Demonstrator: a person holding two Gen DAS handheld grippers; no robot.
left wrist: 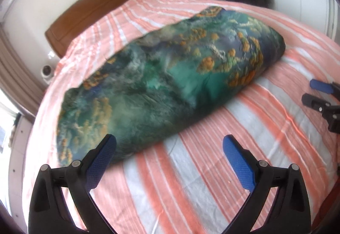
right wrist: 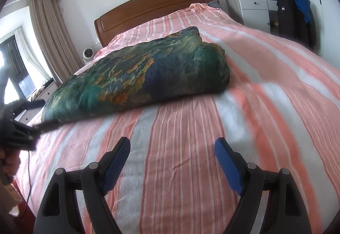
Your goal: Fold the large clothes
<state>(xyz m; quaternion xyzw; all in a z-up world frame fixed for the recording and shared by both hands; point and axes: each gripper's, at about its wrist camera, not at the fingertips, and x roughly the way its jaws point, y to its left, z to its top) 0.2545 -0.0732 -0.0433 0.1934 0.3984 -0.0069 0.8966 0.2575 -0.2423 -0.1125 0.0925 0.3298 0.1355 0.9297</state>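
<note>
A folded bundle of green and teal cloth with orange patches [left wrist: 165, 85] lies across the middle of the bed, on the pink and white striped bedspread [left wrist: 212, 170]. My left gripper [left wrist: 169, 140] is open just in front of the bundle's near left end, with nothing between its fingers. My right gripper [right wrist: 172, 142] is open over bare bedspread, short of the cloth bundle [right wrist: 148, 72]. In the left wrist view the right gripper [left wrist: 311, 92] shows at the right edge. In the right wrist view the left gripper [right wrist: 31, 115] is a dark blur at the left edge, with a hand [right wrist: 8, 161] under it.
A wooden headboard [right wrist: 153, 6] closes the far end of the bed. A white drawer unit [right wrist: 252, 11] and a dark jacket with a blue garment [right wrist: 295, 13] stand at the far right. Curtains [right wrist: 48, 36], a window and a small white device [right wrist: 88, 54] are at the left.
</note>
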